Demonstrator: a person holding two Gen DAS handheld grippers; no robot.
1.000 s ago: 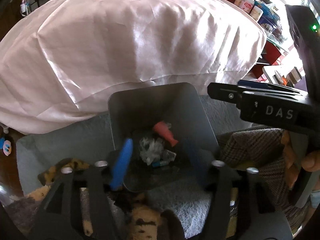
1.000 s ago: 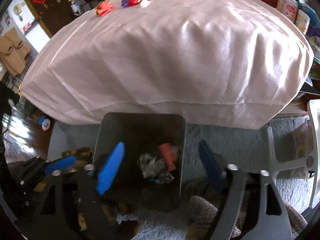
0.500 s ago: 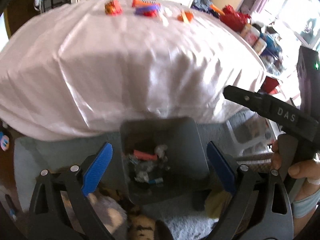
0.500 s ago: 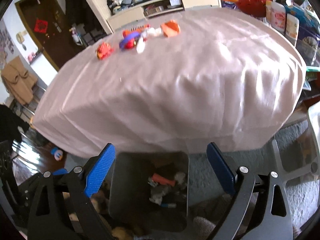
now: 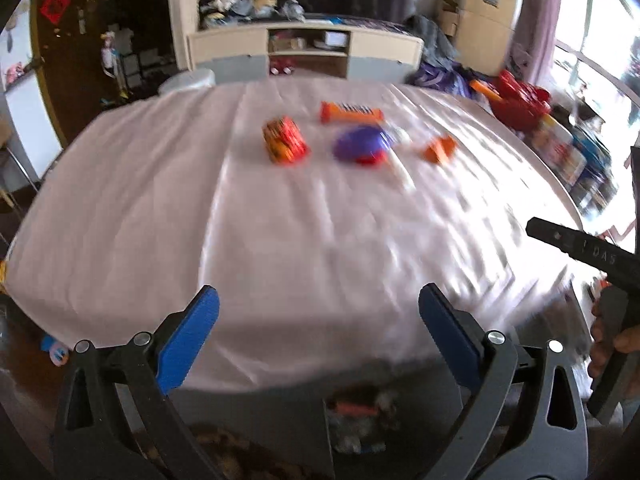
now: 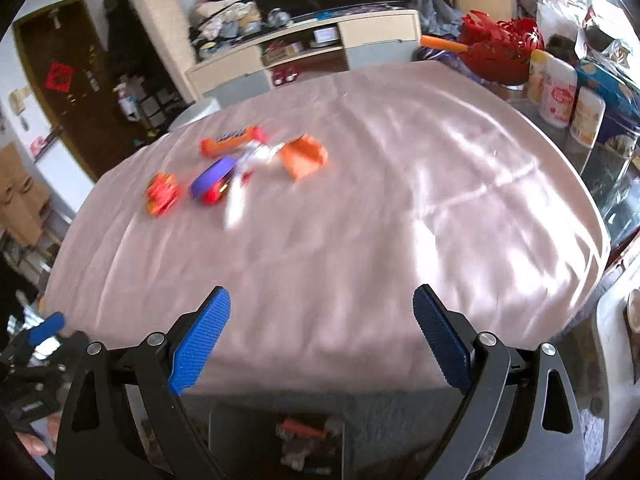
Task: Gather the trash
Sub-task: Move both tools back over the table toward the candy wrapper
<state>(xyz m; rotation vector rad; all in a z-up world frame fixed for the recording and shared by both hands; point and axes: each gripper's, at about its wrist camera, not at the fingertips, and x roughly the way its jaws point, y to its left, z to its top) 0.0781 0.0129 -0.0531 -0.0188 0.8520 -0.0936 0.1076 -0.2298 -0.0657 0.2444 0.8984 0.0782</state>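
Several pieces of trash lie at the far side of a table covered with a pink cloth (image 5: 280, 240): a red-orange crumpled wrapper (image 5: 285, 141), an orange bar wrapper (image 5: 350, 113), a purple and red piece (image 5: 362, 145) and an orange scrap (image 5: 439, 149). They also show in the right wrist view, where the red-orange wrapper (image 6: 162, 193) is leftmost and the orange scrap (image 6: 305, 156) rightmost. A grey bin (image 5: 360, 428) with trash inside stands on the floor below the table's near edge. My left gripper (image 5: 318, 340) and right gripper (image 6: 320, 336) are both open, empty, above the near edge.
Bottles and a red ornament (image 6: 500, 56) stand at the table's right end. A low cabinet (image 5: 304, 52) stands behind the table. The right gripper's body (image 5: 592, 252) shows at the right of the left wrist view. Grey carpet surrounds the bin.
Both grippers have lifted from over the bin and tilted up toward the tabletop. Both sets of jaws have opened wider. The bin has dropped to the bottom of both views.
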